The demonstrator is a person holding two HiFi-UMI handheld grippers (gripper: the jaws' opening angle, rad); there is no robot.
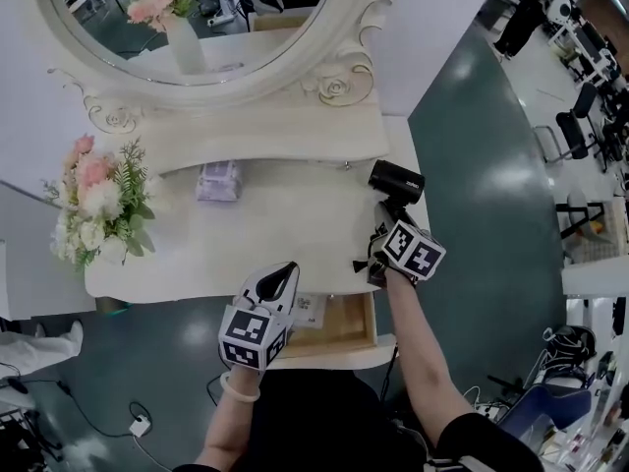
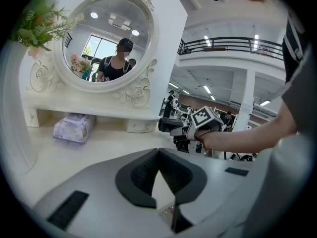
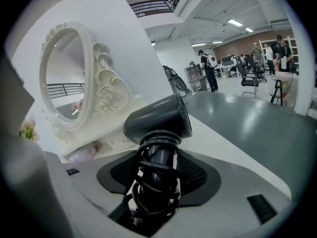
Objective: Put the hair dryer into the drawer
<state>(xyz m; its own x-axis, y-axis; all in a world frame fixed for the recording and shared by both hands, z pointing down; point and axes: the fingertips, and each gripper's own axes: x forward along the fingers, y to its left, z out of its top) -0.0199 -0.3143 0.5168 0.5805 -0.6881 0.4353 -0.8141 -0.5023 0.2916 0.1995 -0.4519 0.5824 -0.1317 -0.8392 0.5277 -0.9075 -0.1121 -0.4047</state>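
Observation:
The black hair dryer [image 1: 396,181] has its cord wound round its handle and stands barrel-up over the right edge of the white vanity top [image 1: 265,234]. My right gripper [image 1: 386,224] is shut on that handle; in the right gripper view the dryer [image 3: 158,123] rises from between the pads [image 3: 195,175], lifted a little off the top. The wooden drawer [image 1: 339,324] is pulled open under the table's front edge. My left gripper [image 1: 282,275] hovers just left of it, jaws shut and empty [image 2: 158,152]. The left gripper view shows the dryer [image 2: 171,124] off to the right.
A flower bouquet [image 1: 98,200] stands at the table's left end. A lilac tissue pack [image 1: 218,180] lies under the shelf below the oval mirror [image 1: 197,18]. Grey-green floor [image 1: 472,165] lies right of the table.

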